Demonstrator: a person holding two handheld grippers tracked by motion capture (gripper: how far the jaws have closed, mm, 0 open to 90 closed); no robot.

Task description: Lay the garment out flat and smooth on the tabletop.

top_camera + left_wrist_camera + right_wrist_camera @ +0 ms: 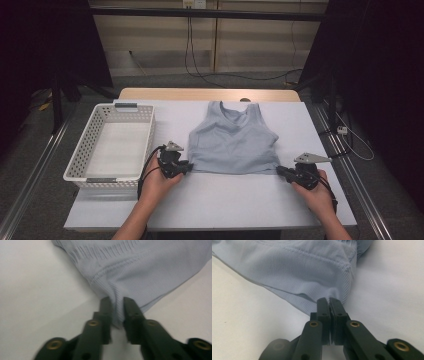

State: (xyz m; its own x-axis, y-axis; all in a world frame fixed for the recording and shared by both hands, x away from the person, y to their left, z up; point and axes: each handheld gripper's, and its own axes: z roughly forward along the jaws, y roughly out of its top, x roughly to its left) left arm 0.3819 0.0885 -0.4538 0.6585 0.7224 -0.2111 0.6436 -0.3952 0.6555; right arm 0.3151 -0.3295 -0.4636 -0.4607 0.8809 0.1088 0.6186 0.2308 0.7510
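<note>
A light blue ribbed tank top [232, 140] lies flat on the white table, neck away from me. My left gripper [189, 167] is at its bottom left corner. In the left gripper view the jaws pinch a fold of the tank top [140, 267], with my left gripper [117, 305] shut on it. My right gripper [280, 170] is at the bottom right corner. In the right gripper view its jaws are pressed together on the hem of the tank top [294, 267], my right gripper [328, 302] shut on the fabric.
A white slotted plastic basket [145, 116] stands at the left of the table [225, 200], close to my left hand. A wooden strip runs along the far edge. Dark curtains and floor cables lie beyond.
</note>
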